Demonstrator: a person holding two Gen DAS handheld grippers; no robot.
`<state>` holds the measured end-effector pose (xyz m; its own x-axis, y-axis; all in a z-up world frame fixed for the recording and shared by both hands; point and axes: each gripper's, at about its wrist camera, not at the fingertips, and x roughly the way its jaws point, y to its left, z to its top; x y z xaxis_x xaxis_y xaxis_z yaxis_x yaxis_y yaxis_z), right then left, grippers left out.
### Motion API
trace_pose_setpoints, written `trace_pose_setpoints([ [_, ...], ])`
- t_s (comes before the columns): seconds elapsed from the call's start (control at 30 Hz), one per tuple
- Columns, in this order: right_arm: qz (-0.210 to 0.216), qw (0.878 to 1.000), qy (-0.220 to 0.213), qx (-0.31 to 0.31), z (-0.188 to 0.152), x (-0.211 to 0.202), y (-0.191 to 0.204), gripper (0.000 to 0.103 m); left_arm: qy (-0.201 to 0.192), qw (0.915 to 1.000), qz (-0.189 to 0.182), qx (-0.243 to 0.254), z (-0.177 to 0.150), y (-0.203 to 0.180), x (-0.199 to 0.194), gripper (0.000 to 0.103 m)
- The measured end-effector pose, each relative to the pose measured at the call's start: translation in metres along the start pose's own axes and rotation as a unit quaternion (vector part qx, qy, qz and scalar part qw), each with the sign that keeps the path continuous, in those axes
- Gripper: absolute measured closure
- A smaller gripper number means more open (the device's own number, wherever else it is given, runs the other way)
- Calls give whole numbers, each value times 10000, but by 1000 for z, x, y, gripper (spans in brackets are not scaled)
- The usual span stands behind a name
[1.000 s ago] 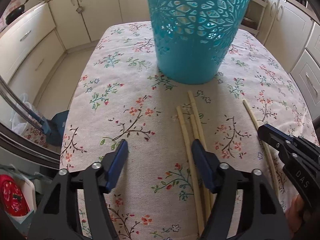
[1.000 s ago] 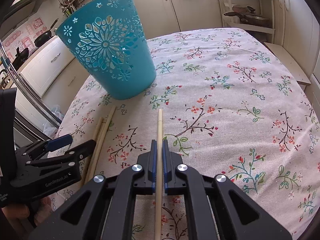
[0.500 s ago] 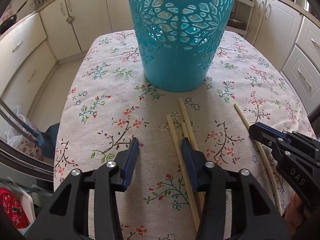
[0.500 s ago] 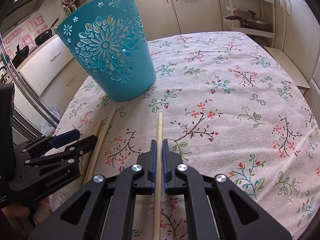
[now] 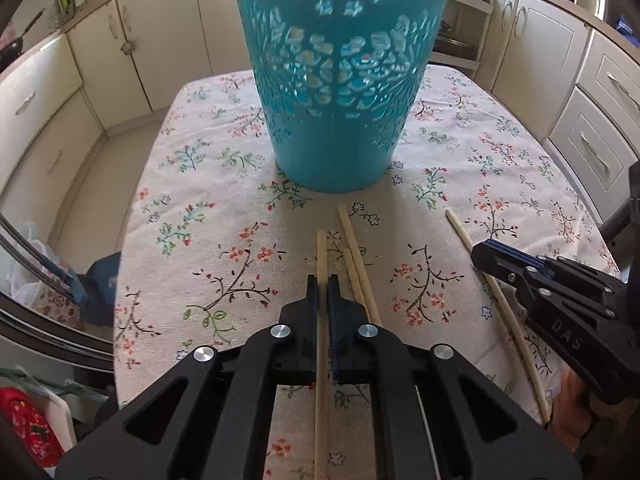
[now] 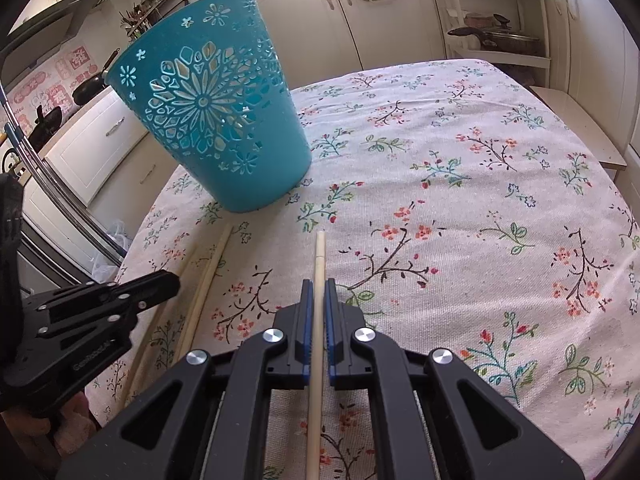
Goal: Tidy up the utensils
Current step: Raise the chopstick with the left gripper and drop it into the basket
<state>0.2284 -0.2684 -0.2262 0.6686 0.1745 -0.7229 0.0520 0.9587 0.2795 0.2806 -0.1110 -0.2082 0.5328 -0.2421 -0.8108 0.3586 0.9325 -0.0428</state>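
A floral tablecloth [image 5: 208, 240] covers the surface. Cream kitchen cabinets [image 5: 160, 40] line the walls around it. A black frying pan [image 6: 86, 84] rests on the counter at left, before red-and-white wall stickers [image 6: 44, 84]. A lidded pot [image 6: 496, 36] sits on an open shelf [image 6: 508, 60] at the back.

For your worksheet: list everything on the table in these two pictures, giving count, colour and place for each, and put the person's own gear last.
Basket: one, teal, upright mid-table.
Chopsticks: four, pale wood; two loose before the basket, one in each gripper.
Tablecloth: one, cream with flowers, over the table.
Left gripper: black with blue pads, just closed on a chopstick.
Right gripper: black with blue pads, shut on a chopstick.
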Motion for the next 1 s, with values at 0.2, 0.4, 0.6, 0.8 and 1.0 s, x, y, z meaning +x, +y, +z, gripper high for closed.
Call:
trace_pose_setpoints([
  [0.2, 4, 10000, -3, 3, 0, 0, 0, 97, -296, 9993, 132, 200, 4, -7, -34, 99],
  [0.4, -19, 10000, -17, -24, 0, -1, 1, 97, -457, 9987, -27, 233, 8, -6, -64, 99],
  [0.6, -31, 10000, -26, -42, -1, -1, 2, 97, -709, 9967, -385, 27, 24, 4, -100, 99],
  [0.8, -24, 10000, -27, -32, -1, -1, 1, 97, -1175, 9903, -719, -189, 59, 13, -141, 99],
  [1.0, 17, 10000, -26, 19, -1, -1, 0, 97, -1751, 9800, -876, -361, 107, 19, -171, 99],
])
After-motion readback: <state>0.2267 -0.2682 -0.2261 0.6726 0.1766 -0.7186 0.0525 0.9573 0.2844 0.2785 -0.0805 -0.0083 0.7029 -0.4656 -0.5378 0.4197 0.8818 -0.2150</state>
